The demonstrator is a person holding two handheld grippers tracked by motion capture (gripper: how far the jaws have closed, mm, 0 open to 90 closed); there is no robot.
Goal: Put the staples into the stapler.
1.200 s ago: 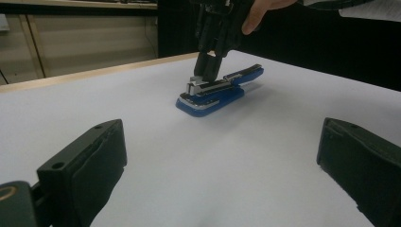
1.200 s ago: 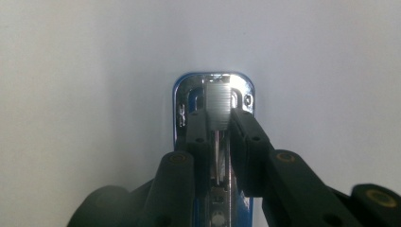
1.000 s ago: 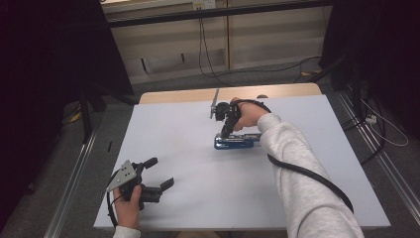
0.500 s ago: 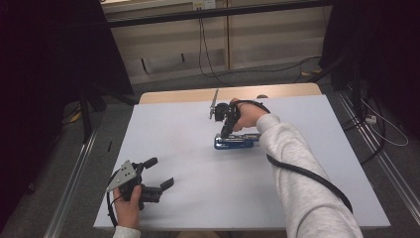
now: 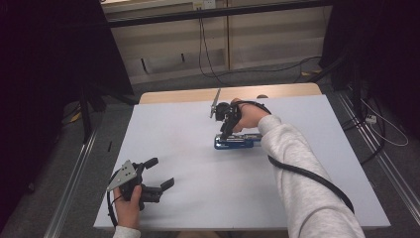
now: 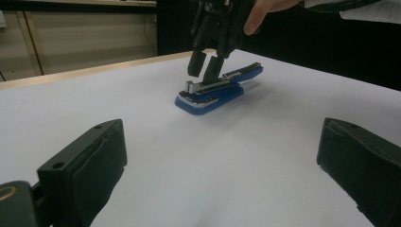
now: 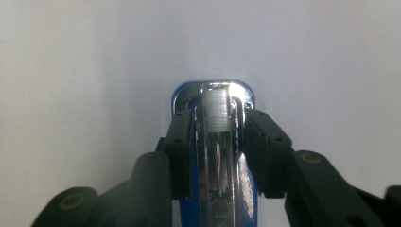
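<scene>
High view: a blue stapler [image 5: 237,141] lies flat on the white sheet [image 5: 198,198] that covers the table, near the middle and somewhat toward the far edge. Its base is glossy blue plastic with rounded corners; the metal channel on top is bright and chromed, and in the right gripper view a strip of staples shows in the open channel at the nose. The sheet is matte and smooth, with a wooden table edge [image 5: 188,95] showing beyond it. The right gripper [image 5: 225,130] points steeply down at the stapler's left end, the hand [image 5: 247,116] above it, the grey sleeve running back to the lower right with a black cable draped over it. Its black jaws have just been opening; in the right gripper view they straddle the metal channel, one on each side, close against it, though whether the pads still press cannot be told. The left gripper [image 5: 158,173] rests low at the near left corner, well apart from the stapler, jaws spread wide with nothing between them.
</scene>
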